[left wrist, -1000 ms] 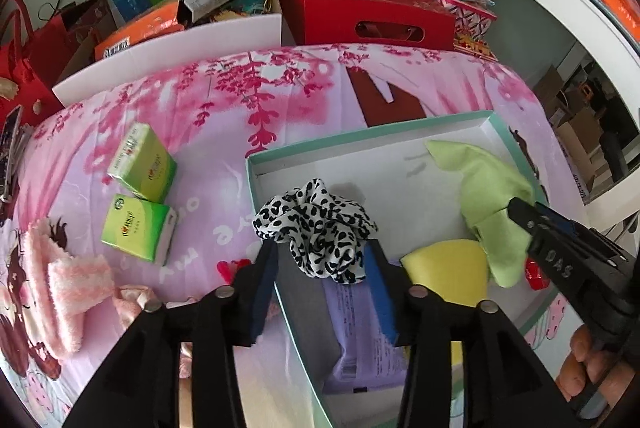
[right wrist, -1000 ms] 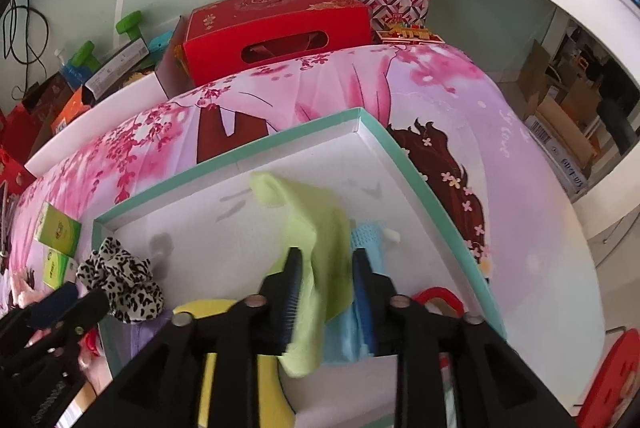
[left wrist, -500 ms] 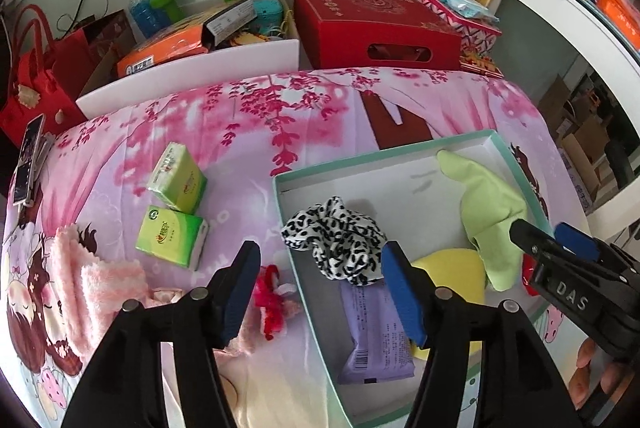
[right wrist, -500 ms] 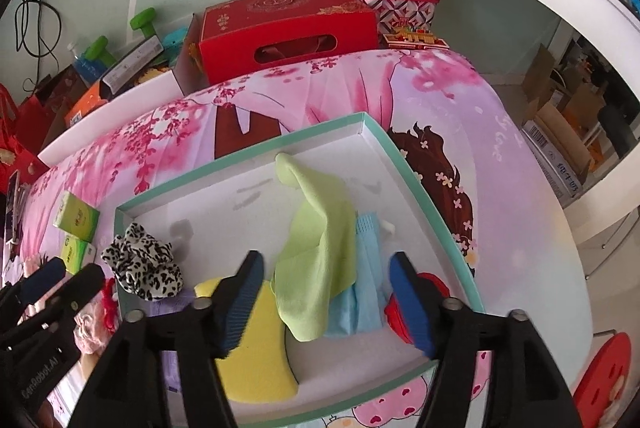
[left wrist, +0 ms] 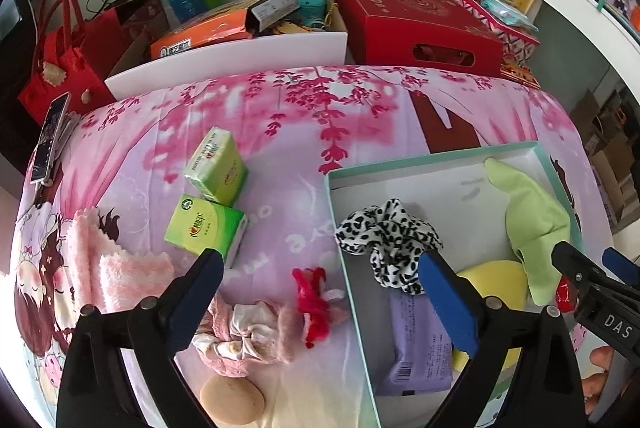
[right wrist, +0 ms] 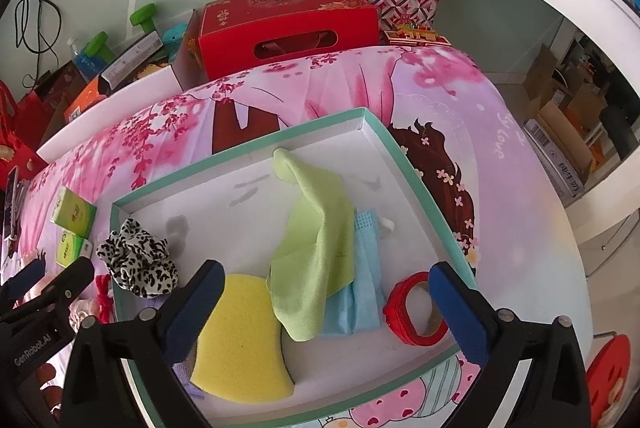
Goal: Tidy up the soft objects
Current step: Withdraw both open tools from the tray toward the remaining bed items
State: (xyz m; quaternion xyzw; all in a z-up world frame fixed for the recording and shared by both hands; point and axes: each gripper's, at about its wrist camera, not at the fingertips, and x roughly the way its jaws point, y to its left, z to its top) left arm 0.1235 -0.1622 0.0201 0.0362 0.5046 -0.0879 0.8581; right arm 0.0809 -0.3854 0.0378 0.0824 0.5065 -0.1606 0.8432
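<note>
Green cloth (right wrist: 316, 248), spotted scrunchie (left wrist: 390, 240): both now released in box (right wrist: 248, 144); left gripper (left wrist: 324, 298) and right gripper (right wrist: 326, 302) jaws opening, empty.

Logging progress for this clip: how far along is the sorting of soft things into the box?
Done: leopard scrunchie, green cloth and yellow sponge lie in the box. In hand: nothing; left gripper and right gripper are opening, empty. Left: pink towel, pink scrunchie.
</note>
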